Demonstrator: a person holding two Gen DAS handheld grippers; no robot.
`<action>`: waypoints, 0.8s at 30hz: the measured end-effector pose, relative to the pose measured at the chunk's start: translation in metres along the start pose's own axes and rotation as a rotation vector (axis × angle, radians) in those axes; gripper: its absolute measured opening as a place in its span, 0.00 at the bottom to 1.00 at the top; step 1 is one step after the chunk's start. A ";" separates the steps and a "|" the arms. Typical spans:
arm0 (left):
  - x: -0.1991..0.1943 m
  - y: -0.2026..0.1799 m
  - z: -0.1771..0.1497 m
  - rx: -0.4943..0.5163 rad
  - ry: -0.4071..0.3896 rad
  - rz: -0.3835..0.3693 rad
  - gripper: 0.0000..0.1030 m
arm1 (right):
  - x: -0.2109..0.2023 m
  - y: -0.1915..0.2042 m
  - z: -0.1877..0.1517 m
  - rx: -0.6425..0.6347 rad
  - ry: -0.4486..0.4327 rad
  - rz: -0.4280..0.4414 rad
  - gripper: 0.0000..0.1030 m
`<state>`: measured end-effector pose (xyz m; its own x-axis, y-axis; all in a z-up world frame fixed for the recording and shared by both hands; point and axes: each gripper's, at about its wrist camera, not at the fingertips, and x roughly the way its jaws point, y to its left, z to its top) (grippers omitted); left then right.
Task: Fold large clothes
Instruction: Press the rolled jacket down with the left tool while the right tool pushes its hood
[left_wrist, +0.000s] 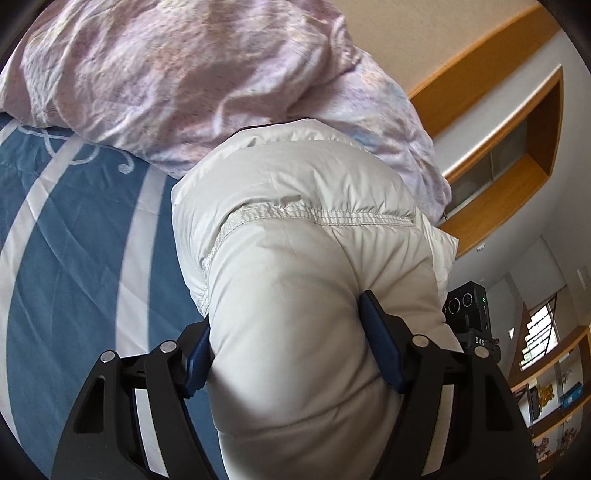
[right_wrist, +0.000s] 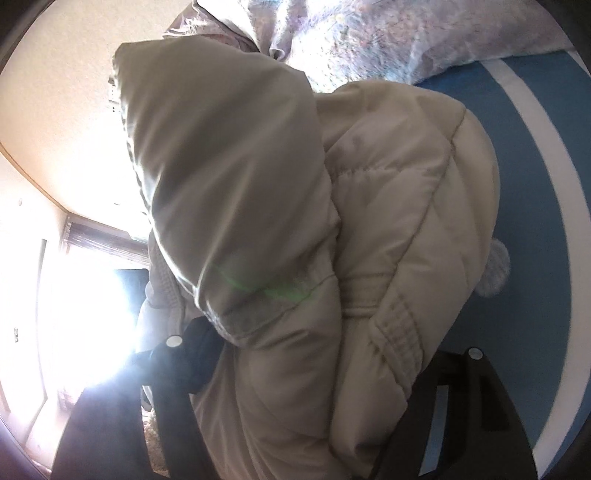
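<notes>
A puffy off-white padded jacket (left_wrist: 295, 229) fills the middle of the left wrist view, bunched and lifted over the blue bed sheet (left_wrist: 74, 258). My left gripper (left_wrist: 288, 354) is shut on a thick fold of it, its blue pads (left_wrist: 380, 347) pressed into both sides. In the right wrist view the same jacket (right_wrist: 295, 221) hangs bunched in front of the lens, with an elastic hem (right_wrist: 399, 332) and a grey fur pompom (right_wrist: 493, 273). My right gripper (right_wrist: 314, 369) is shut on the jacket; the fabric hides most of its fingers.
A crumpled pink-lilac floral duvet (left_wrist: 184, 74) lies behind the jacket, also in the right wrist view (right_wrist: 406, 37). The sheet has white curved stripes (right_wrist: 535, 147). A wooden wall shelf (left_wrist: 517, 155) and the other gripper's camera (left_wrist: 469, 306) are at right. A bright window (right_wrist: 92, 314) glares at left.
</notes>
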<state>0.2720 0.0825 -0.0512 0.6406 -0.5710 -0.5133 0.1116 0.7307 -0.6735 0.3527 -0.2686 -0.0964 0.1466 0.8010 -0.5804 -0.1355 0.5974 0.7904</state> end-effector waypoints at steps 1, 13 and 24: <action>0.000 0.005 -0.001 -0.003 -0.007 0.002 0.71 | 0.003 0.006 -0.001 -0.008 0.002 -0.004 0.65; 0.008 0.021 0.014 0.042 -0.012 0.065 0.71 | 0.001 -0.005 0.000 0.031 -0.024 -0.001 0.66; 0.008 0.026 0.004 0.074 -0.059 0.121 0.71 | 0.008 -0.007 -0.009 0.040 -0.056 -0.008 0.68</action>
<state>0.2828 0.0987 -0.0712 0.6963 -0.4554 -0.5549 0.0851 0.8199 -0.5661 0.3463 -0.2661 -0.1085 0.2021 0.7922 -0.5758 -0.0949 0.6010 0.7936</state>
